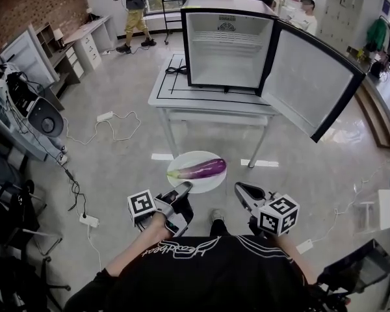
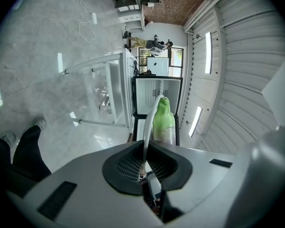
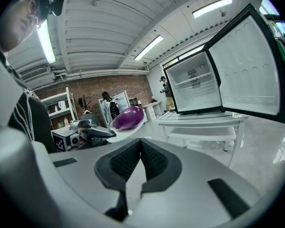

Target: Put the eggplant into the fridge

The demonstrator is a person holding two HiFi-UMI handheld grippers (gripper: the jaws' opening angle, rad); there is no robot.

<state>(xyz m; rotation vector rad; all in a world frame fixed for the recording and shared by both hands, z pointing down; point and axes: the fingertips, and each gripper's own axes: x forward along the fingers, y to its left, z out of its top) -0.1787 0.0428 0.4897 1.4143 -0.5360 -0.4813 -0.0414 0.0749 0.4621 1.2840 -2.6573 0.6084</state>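
Two grippers hang low: the left gripper [image 1: 184, 188] clamps the plate's [image 1: 182, 160] near rim, with the eggplant [image 1: 203, 169] lying across it; the right gripper [image 1: 240, 188] is pinched together, empty. Bare floor [image 1: 117, 155] runs to the table [image 1: 201, 103]; the fridge [image 1: 227, 44] door [image 1: 312, 83] overhangs its right edge. Only the left gripper view shows the rim between the jaws.

Readable text: almost none.

- Black shirt [image 1: 208, 275], head view: one line of white cursive script [image 1: 182, 247] runs across it, upside-down to the camera. It may start with a capital "H". The remaining letters are too looped and small to read with any confidence.
- Fridge [image 1: 229, 44], top centre of the rear inner wall: a small dark round emblem [image 1: 226, 26]. Any lettering in it is too small to tell.
- Left marker cube [image 1: 142, 205] and right marker cube [image 1: 279, 214]: black-and-white square code patterns, blocks rather than letters or digits.
- Right gripper view: the same kind of block pattern shows on the left marker cube; it's not readable as text.
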